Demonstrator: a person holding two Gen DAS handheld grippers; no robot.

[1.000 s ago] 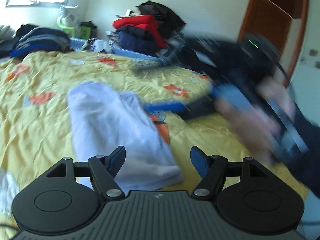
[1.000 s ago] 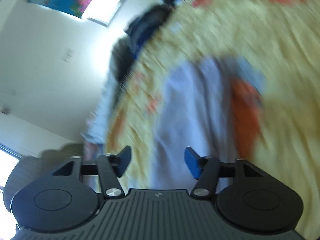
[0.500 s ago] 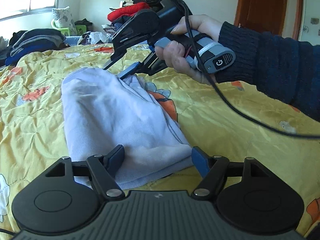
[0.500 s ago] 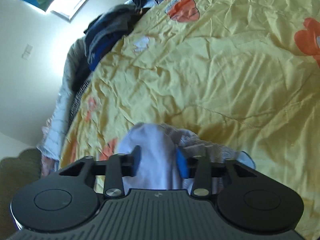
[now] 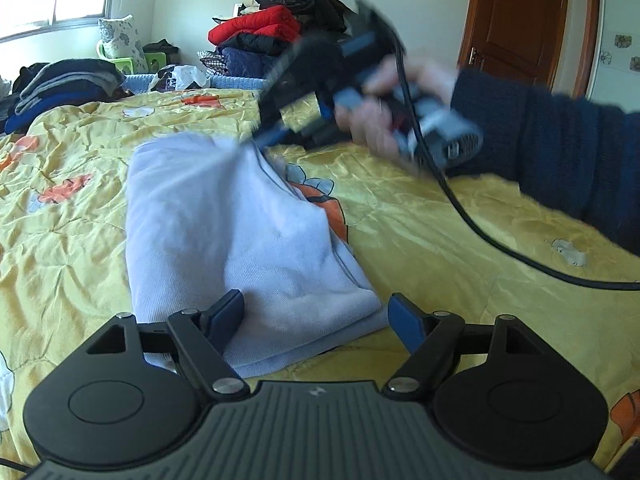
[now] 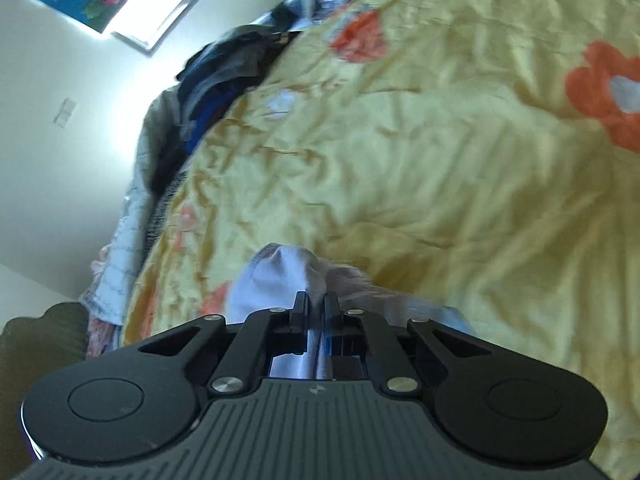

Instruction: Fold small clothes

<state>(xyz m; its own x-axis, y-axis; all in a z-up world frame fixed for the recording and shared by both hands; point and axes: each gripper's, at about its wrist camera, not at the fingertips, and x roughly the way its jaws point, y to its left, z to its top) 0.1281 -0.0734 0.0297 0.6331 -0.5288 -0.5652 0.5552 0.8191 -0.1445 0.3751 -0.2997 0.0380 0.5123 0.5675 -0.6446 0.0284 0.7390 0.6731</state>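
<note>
A small pale lilac garment [image 5: 224, 240] lies partly folded on the yellow flowered bedspread [image 5: 440, 240]. My left gripper [image 5: 316, 316] is open, its fingers straddling the garment's near edge without closing on it. My right gripper [image 6: 316, 304] is shut on the garment's far edge [image 6: 280, 276]. In the left wrist view the right gripper [image 5: 260, 142] is blurred, pinching the far corner and lifting it slightly.
Piles of clothes stand at the back: red and dark jackets [image 5: 272, 36] and folded dark clothes [image 5: 56, 84] at the left. A wooden door [image 5: 520, 24] is at the right. The right gripper's black cable [image 5: 500, 248] trails over the bedspread.
My right gripper swung onto the garment's far edge, then closed fully on it and lifted it a little. My left gripper stayed open at the near edge.
</note>
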